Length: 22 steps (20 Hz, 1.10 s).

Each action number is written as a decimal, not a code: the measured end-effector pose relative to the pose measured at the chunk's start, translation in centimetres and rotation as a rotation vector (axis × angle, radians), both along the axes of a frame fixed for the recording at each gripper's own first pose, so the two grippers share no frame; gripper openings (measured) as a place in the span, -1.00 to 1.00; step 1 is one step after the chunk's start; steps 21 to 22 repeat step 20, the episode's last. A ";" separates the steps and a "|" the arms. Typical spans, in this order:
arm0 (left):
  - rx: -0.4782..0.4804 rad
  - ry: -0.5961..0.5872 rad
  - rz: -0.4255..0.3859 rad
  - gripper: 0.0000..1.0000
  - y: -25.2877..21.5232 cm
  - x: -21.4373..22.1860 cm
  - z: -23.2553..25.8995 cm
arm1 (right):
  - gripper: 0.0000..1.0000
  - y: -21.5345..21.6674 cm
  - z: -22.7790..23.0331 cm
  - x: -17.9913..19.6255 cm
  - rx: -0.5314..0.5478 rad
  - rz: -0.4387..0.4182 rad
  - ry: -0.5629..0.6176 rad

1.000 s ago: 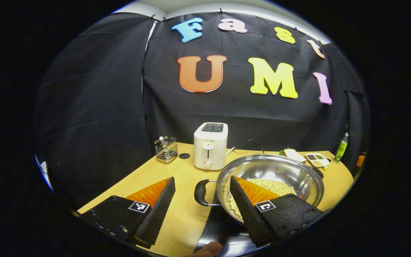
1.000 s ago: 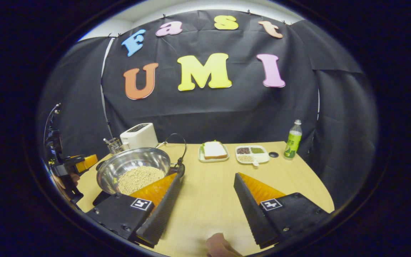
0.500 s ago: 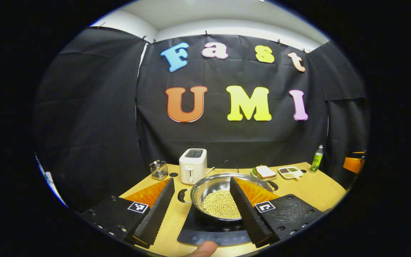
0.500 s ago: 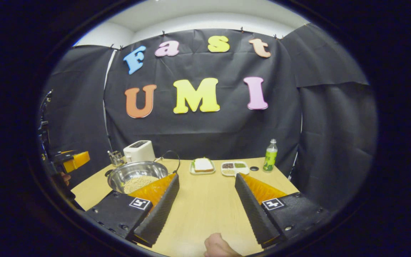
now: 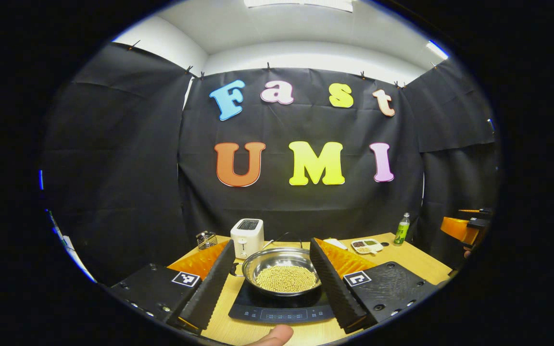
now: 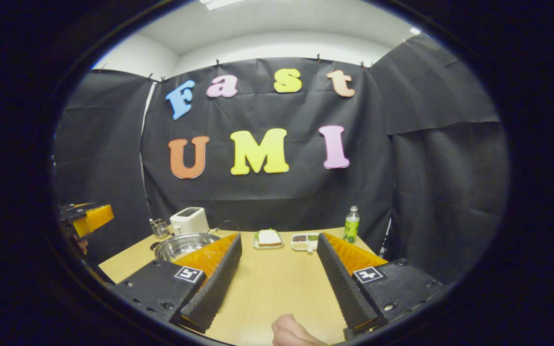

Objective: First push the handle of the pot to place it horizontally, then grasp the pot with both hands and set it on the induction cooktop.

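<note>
— Where's the pot (image 5: 282,269)?
— Low centre of the left gripper view, on the induction cooktop (image 5: 277,310), full of pale beans.
— The claws?
— The left gripper (image 5: 273,282) and the right gripper (image 6: 279,278) both gape, holding nothing.
— And around them?
— A wooden table (image 6: 277,283); a toaster (image 5: 246,238) behind the pot, a bottle (image 6: 351,231) right of centre, black cloth walls, white ceiling.

Right gripper (image 6: 277,278): jaws wide apart, nothing between them, above bare surface (image 6: 272,283)
Pot (image 6: 183,245): far left, beside toaster (image 6: 189,220)
Bottle (image 6: 351,224): upright at back
Left gripper (image 6: 87,218): left edge
</note>
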<state>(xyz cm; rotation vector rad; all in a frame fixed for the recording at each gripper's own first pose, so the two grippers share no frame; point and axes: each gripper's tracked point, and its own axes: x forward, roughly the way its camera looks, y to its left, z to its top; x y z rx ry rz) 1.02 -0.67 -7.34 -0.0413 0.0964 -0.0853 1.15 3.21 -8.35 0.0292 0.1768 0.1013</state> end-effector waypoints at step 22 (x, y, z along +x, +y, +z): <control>0.018 -0.095 -0.051 0.91 -5.3 -6.9 2.0 | 0.96 -4.5 2.7 -7.4 -0.093 -0.072 -0.169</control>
